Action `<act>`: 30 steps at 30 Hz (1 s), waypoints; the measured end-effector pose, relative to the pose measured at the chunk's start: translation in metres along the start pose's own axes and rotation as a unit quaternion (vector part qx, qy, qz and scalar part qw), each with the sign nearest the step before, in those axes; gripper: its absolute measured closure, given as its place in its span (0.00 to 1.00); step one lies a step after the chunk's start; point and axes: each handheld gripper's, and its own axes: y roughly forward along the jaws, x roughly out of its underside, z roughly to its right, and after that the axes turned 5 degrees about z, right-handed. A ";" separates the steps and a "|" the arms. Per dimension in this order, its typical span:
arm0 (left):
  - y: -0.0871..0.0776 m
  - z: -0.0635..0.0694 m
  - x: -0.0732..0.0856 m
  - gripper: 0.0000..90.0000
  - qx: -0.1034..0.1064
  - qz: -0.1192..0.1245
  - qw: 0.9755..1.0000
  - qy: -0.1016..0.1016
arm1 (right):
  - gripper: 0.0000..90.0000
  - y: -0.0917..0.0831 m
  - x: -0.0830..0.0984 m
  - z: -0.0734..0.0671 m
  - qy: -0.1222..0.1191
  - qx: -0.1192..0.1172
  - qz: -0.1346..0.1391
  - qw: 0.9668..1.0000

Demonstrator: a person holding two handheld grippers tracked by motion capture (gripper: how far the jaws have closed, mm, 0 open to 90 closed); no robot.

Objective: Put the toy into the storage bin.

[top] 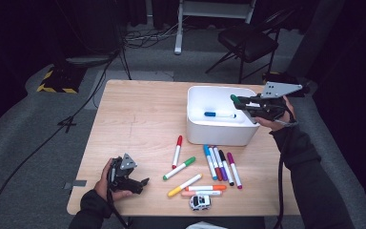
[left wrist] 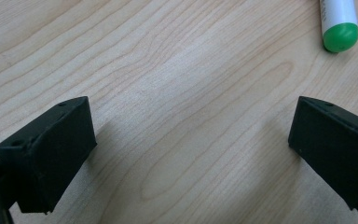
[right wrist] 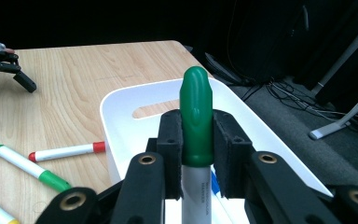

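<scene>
Resting at the near left corner of the worktop (top: 138, 114), the left gripper (top: 132, 183) lies in the person's left hand (top: 106, 183) with its jaws spread wide and nothing between them; in the left gripper view they frame bare wood, with the green end of a marker (left wrist: 339, 29) just past them at the upper right. A small white toy car (top: 200, 202) sits at the near edge, right of that gripper. Just beyond the car lie loose markers: an orange-capped one (top: 206, 188) and a pale one (top: 202, 193) side by side, a yellow-tipped one (top: 185, 185) slanting, then the green-ended marker and a red marker (top: 177, 151). To their right, a row of four markers (top: 222, 165) in blue, red, black and purple lies close together, its far ends near the front wall of the white bin (top: 218, 135). Inside the bin a blue-capped marker (top: 219, 114) lies on the floor. At the bin's right side, the right gripper (top: 244, 103), held in the right hand (top: 277, 116), is clamped on a green-capped marker (right wrist: 196, 126). The right gripper view shows the pads pressing both sides of the cap, with the cap tip standing out beyond them over the bin's open top. Beyond the worktop, a black folding chair (top: 248, 40) stands on the grey floor.
</scene>
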 end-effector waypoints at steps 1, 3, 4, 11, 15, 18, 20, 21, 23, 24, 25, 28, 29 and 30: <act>0.000 0.000 0.000 0.01 -0.002 0.001 1.000 0.002 | 0.83 0.001 0.001 0.000 0.002 0.000 0.000 1.000; 0.000 0.000 0.000 0.01 -0.002 0.000 1.000 0.001 | 0.83 0.007 0.004 0.002 0.006 0.002 -0.005 1.000; 0.000 0.000 0.000 0.01 -0.002 0.000 1.000 0.001 | 0.83 0.007 0.004 0.002 0.006 0.002 -0.005 1.000; 0.000 0.000 0.000 0.01 0.001 -0.001 1.000 -0.002 | 0.83 0.023 0.014 0.008 0.014 0.007 -0.030 0.999; 0.000 0.000 0.000 0.01 -0.001 -0.001 1.000 -0.001 | 0.83 0.031 0.020 0.008 0.013 0.006 -0.050 0.999; 0.000 0.000 0.000 0.01 -0.001 -0.001 1.000 0.000 | 0.83 0.036 0.025 0.009 0.015 0.005 -0.057 0.998; 0.000 0.000 0.000 0.01 -0.001 -0.001 1.000 -0.001 | 0.83 0.038 0.028 0.010 0.017 0.003 -0.063 0.998; 0.000 0.000 0.000 0.01 -0.001 -0.001 1.000 -0.001 | 0.83 0.039 0.029 0.010 0.018 0.004 -0.066 0.998; 0.000 0.000 0.000 0.01 0.000 -0.002 1.000 0.000 | 0.83 0.041 0.032 0.010 0.019 0.002 -0.069 0.997; 0.000 0.000 0.000 0.01 0.001 -0.001 1.000 -0.001 | 0.83 0.041 0.033 0.010 0.021 0.000 -0.069 0.997; 0.000 0.000 0.000 0.01 -0.001 -0.001 1.000 -0.001 | 0.83 0.042 0.034 0.010 0.021 0.000 -0.073 0.997; 0.000 0.000 0.000 0.01 -0.001 -0.001 1.000 0.000 | 0.83 0.045 0.039 0.010 0.021 -0.006 -0.080 0.997; 0.000 0.000 0.000 0.01 -0.001 0.000 1.000 -0.001 | 0.83 0.045 0.040 0.010 0.019 -0.007 -0.085 0.996; 0.000 0.000 0.000 0.01 -0.001 -0.001 1.000 0.000 | 0.83 0.046 0.042 0.010 0.018 -0.009 -0.089 0.996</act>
